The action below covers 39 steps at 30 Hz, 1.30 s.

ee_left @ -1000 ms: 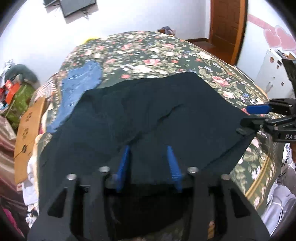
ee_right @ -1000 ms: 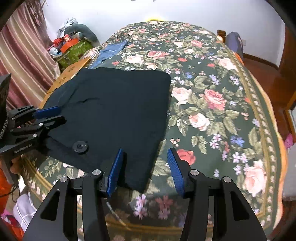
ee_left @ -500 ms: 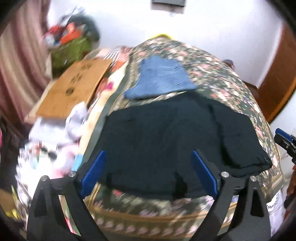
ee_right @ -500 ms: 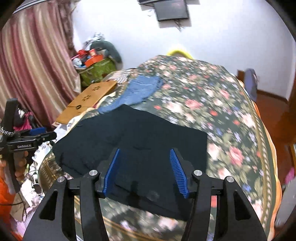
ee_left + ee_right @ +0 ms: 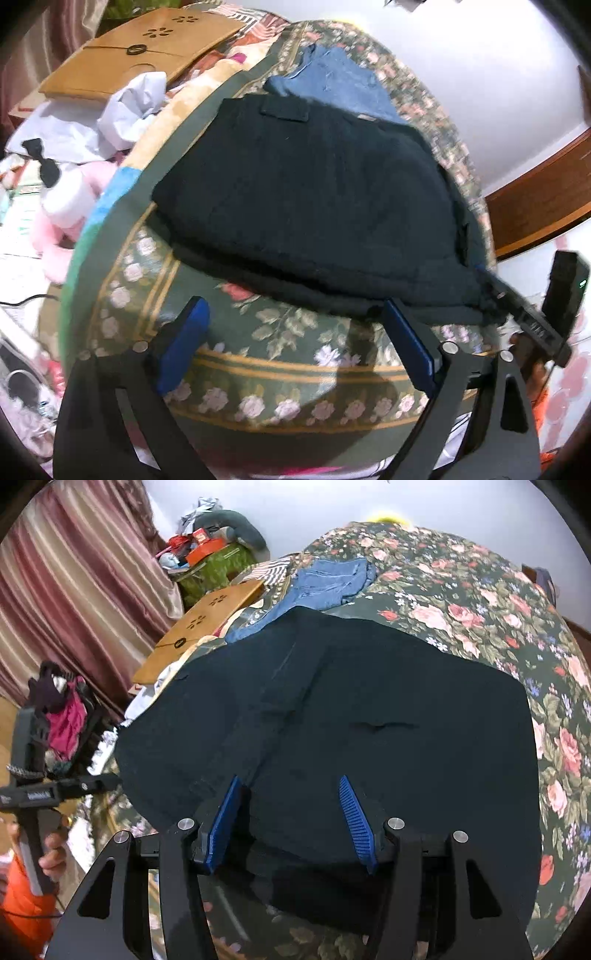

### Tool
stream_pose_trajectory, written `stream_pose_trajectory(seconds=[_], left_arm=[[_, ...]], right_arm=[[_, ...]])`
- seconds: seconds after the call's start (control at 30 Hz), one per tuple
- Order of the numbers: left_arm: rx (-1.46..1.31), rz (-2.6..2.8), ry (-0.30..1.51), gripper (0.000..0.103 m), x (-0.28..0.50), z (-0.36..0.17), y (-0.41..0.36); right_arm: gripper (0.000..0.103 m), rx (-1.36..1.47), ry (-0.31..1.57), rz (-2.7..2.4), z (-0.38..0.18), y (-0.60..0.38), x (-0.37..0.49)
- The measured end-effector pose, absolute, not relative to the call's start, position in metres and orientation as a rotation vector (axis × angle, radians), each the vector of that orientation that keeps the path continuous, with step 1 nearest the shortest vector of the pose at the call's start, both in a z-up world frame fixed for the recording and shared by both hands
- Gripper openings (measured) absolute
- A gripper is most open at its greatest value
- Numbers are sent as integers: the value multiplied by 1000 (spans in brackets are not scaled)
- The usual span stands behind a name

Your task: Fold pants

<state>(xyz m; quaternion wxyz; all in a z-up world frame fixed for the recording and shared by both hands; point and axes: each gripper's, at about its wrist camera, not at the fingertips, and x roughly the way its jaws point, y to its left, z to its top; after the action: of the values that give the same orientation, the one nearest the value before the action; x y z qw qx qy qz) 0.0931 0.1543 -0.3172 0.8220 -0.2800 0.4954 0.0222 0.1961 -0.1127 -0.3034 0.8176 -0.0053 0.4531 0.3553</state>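
The pants [image 5: 332, 716] lie folded on the bed [image 5: 480, 590], filling mid-frame. My right gripper [image 5: 291, 812] hovers wide over their near edge, nearer than my left gripper [image 5: 295, 343], wide and empty at lower frame, short of the hem.

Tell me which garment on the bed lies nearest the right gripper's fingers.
The dark navy pants: the open right gripper hovers over their near edge. The blue denim piece lies beyond them, toward the head of the floral bedspread.
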Motion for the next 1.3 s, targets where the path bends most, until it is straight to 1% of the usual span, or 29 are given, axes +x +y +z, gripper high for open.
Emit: stream_pose_trajectory(seconds=[0.07, 0.23, 0.4, 0.43, 0.47, 0.5, 0.53, 0.57, 0.6, 0.63, 0.67, 0.7, 0.73, 0.83, 0.9, 1.1, 1.3], left_arm=[[-679, 15, 1032, 100, 96, -323, 159], [-818, -3, 1016, 100, 115, -333, 173], [-878, 48, 1028, 100, 135, -340, 186], [-878, 75, 1033, 98, 141, -341, 186], [-872, 95, 1033, 93, 142, -342, 187], [-847, 140, 1038, 78, 146, -342, 187], [-825, 166, 1046, 68, 150, -342, 189], [-813, 172, 1046, 65, 150, -342, 189], [-809, 178, 1036, 52, 151, -340, 189], [-805, 175, 1024, 44, 149, -337, 187], [-789, 186, 1016, 39, 148, -334, 186], [-745, 216, 1004, 32, 148, -328, 183], [-673, 232, 993, 28, 148, -320, 176], [-510, 270, 966, 21, 154, -299, 160], [-425, 281, 937, 18, 157, -283, 150], [-333, 235, 804, 16, 167, -223, 124], [-189, 144, 679, 15, 180, -167, 71]], right_arm=[[52, -14, 972, 765, -303, -114, 197], [51, -41, 963, 766, -303, -110, 194], [52, -44, 959, 773, -304, -109, 195], [52, -43, 958, 775, -304, -110, 195], [52, -42, 958, 775, -304, -110, 195], [52, -43, 957, 775, -304, -110, 195], [51, -47, 956, 774, -304, -110, 195], [51, -50, 955, 774, -304, -109, 194], [51, -58, 955, 774, -303, -110, 193], [51, -60, 955, 775, -302, -110, 193], [51, -55, 956, 769, -300, -113, 193], [51, -47, 954, 757, -299, -117, 194], [52, -32, 948, 735, -296, -124, 194], [52, 35, 925, 683, -289, -153, 195], [52, 73, 911, 627, -285, -178, 196], [52, 86, 885, 444, -284, -240, 194], [52, 157, 937, 352, -305, -280, 189]])
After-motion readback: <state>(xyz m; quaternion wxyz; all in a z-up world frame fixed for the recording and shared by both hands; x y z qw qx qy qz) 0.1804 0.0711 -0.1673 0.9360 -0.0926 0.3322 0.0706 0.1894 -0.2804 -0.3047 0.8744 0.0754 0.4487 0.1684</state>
